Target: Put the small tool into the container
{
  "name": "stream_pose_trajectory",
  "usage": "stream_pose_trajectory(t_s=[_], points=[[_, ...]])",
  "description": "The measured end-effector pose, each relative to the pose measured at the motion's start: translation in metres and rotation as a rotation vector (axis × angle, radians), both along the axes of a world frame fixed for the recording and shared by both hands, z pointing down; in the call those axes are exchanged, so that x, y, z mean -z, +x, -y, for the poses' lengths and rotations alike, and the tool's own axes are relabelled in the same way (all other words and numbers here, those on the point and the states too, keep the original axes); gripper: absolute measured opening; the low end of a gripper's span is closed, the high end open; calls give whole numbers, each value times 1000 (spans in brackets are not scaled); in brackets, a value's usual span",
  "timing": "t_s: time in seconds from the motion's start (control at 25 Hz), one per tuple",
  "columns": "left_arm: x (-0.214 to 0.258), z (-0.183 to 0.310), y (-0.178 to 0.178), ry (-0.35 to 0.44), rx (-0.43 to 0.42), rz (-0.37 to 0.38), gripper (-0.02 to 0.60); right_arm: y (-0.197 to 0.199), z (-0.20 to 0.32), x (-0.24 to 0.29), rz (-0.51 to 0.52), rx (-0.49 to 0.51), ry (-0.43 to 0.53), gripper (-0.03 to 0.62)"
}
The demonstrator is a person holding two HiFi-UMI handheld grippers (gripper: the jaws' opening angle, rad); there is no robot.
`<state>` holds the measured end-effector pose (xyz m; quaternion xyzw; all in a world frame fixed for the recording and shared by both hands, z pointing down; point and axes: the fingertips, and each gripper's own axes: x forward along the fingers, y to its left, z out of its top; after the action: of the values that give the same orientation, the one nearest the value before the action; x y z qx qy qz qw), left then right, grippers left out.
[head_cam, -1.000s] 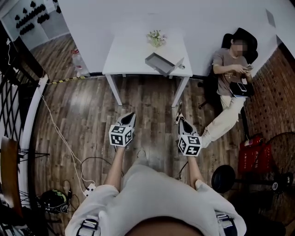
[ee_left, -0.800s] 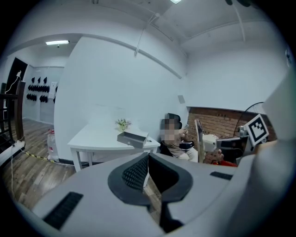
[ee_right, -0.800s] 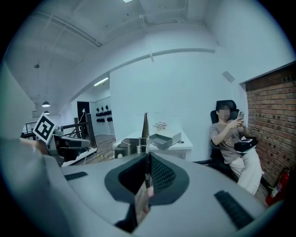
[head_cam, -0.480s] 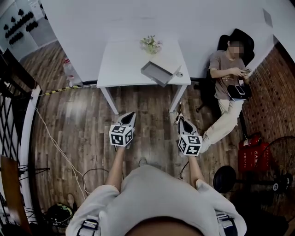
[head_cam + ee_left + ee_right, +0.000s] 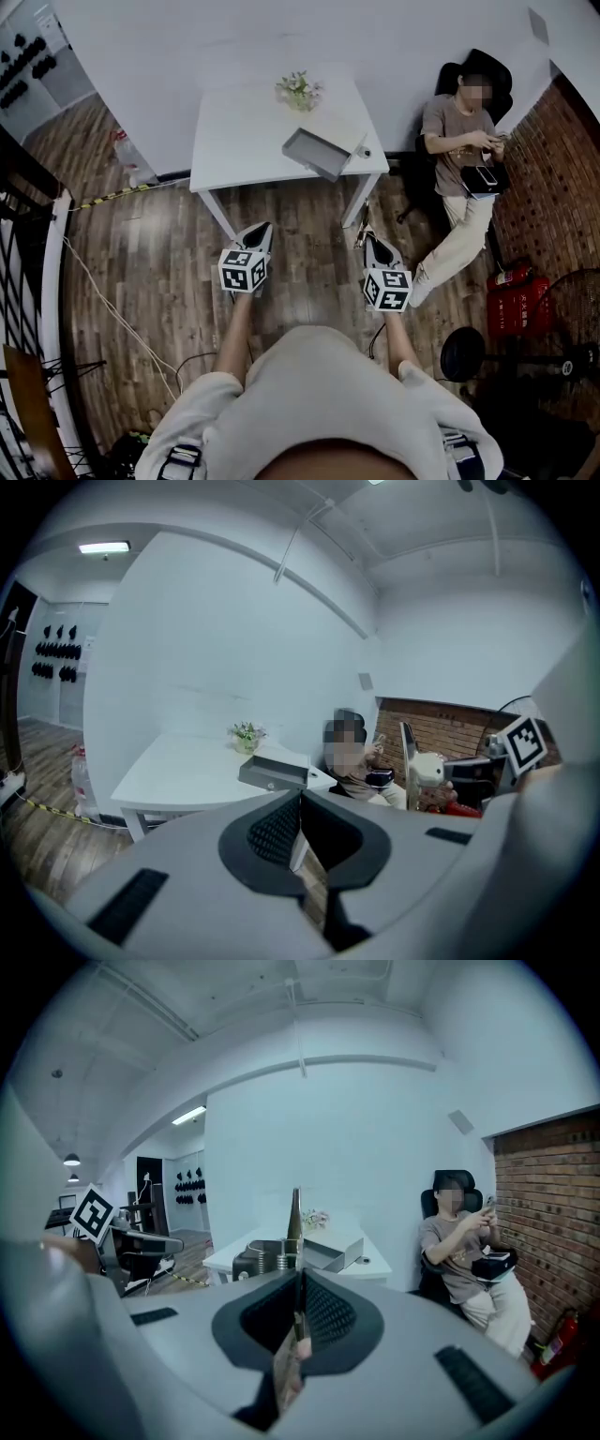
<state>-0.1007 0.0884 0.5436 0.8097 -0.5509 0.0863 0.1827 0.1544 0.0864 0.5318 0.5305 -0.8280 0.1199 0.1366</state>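
Note:
The grey open-topped container (image 5: 322, 151) lies on the white table (image 5: 244, 131) ahead, near its right end; it also shows in the left gripper view (image 5: 274, 772) and in the right gripper view (image 5: 330, 1252). My right gripper (image 5: 369, 241) hangs over the wooden floor short of the table, shut on the small tool (image 5: 362, 225), a slim metal piece that sticks out past the jaws (image 5: 294, 1222). My left gripper (image 5: 263, 229) is level with it to the left, shut with nothing in it (image 5: 300, 797).
A small potted plant (image 5: 298, 90) stands at the table's back. A person (image 5: 461, 141) sits in a chair right of the table, legs stretched over the floor. A red extinguisher (image 5: 512, 277), a fan (image 5: 574, 309) and a floor cable (image 5: 94, 281) lie to the sides.
Both grippers have moved forward over the floor toward the table, which now looks nearer and larger. The right gripper still holds the small tool.

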Motion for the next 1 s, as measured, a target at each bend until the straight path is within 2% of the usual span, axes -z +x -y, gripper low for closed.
stream_pose_trajectory(t_s=[0.48,1.0], points=[[-7,18,-12,-10,-19,11,9,-12,14,-10,-3,-8,-11,1],[-14,34,-8,-20,-28,17,9,-13,28,-18,-1,-3,-21,2]])
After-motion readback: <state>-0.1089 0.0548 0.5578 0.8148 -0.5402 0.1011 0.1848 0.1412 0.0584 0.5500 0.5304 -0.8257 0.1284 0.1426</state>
